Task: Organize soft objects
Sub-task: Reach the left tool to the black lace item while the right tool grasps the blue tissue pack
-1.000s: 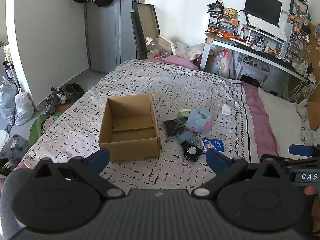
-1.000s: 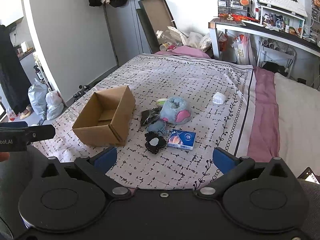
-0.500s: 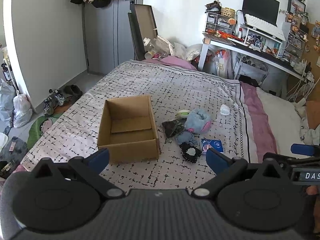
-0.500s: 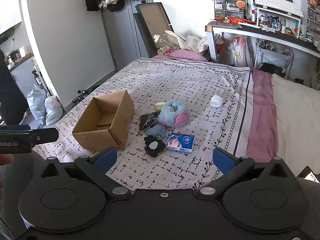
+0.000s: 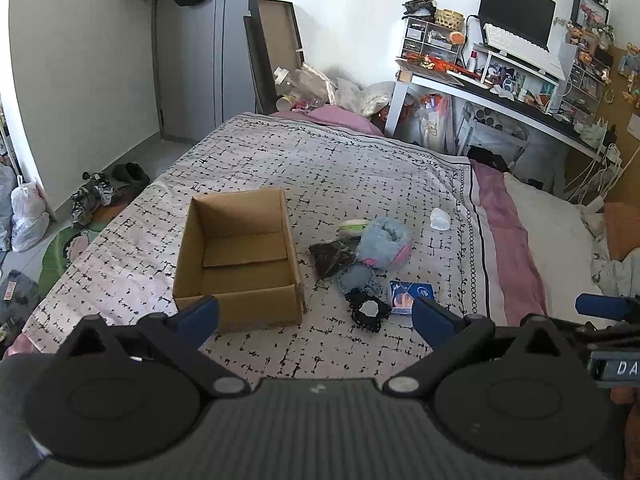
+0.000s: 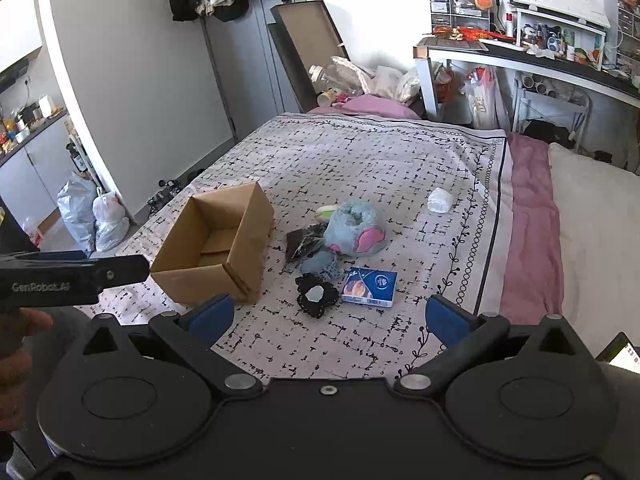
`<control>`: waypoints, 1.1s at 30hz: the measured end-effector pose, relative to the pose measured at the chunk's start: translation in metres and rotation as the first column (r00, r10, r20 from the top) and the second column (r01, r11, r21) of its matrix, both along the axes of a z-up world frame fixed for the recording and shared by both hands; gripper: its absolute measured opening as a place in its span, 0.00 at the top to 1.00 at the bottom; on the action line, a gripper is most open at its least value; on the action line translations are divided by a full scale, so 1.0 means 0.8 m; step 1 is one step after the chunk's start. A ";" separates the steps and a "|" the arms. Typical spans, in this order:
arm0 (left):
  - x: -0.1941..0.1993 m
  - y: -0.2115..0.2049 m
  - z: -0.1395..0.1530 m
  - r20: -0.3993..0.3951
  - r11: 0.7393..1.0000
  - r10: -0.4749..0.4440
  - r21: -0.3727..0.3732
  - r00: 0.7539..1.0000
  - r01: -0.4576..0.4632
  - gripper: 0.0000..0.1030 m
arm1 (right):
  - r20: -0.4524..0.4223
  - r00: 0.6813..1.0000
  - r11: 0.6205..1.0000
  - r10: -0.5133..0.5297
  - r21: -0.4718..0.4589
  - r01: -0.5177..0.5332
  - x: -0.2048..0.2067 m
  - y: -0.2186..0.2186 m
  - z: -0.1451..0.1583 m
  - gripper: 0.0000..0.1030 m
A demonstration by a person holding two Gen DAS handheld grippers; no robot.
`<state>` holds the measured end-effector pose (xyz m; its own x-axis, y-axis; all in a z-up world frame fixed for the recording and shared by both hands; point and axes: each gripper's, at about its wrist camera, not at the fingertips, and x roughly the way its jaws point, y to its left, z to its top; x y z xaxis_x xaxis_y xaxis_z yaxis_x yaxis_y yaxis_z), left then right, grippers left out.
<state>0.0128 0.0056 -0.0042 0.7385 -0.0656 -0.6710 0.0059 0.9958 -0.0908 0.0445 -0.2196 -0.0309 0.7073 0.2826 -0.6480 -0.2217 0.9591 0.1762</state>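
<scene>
1. Soft objects are seen gathered in a small heap on the patterned bedspread [image 5: 360, 168], just to the right of an open cardboard box [image 5: 240, 268].
2. A blue plush toy [image 5: 386, 242] with a pink patch is placed at the far side of the heap; in the right wrist view [image 6: 354, 228] the pink patch is turned toward the camera.
3. A pale green item [image 5: 352, 225] is tucked against the far left edge of the plush toy, and what it is cannot be told.
4. A dark brown fabric piece [image 5: 330, 255] is laid between the box and the plush toy, touching the toy.
5. A grey-blue knitted piece [image 5: 356, 278] is found nearer the camera, partly overlapped by a black lace piece [image 5: 368, 312] with a pale centre.
6. A blue printed packet [image 5: 410, 298] is set flat just right of the black lace piece; in the right wrist view [image 6: 370, 286] a barcode is visible on its near edge.
7. A small white crumpled item [image 5: 439, 218] is left apart from the heap, toward the border of the bedspread.
8. The box is shown upright with its top open, and only a loose cardboard flap can be made out on its floor.
9. The left gripper [image 5: 316, 314] is held above the near edge of the bed with its 2 blue-tipped fingers spread wide, and nothing is grasped.
10. The right gripper [image 6: 326, 318] is likewise held with its fingers wide apart and nothing between them, well short of the heap.
11. A cluttered desk [image 5: 500, 92] with a monitor is seen beyond the bed.
</scene>
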 end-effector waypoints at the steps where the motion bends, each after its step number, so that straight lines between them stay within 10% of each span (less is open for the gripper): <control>1: 0.002 0.000 0.000 0.000 1.000 0.001 -0.001 1.000 -0.001 0.01 | -0.002 1.000 1.000 0.000 -0.001 0.000 0.001 0.000 -0.001 0.00; 33: 0.144 -0.048 -0.099 -0.180 0.993 -0.099 -0.088 0.979 0.084 0.08 | -0.251 0.956 0.976 -0.154 0.110 0.187 0.151 -0.043 -0.088 0.08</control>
<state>0.1282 -0.0327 -0.0838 0.5920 -0.1858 -0.7843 0.0723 0.9814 -0.1779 0.1652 -0.2541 -0.1012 0.5806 0.2655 -0.7697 0.0074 0.9436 0.3311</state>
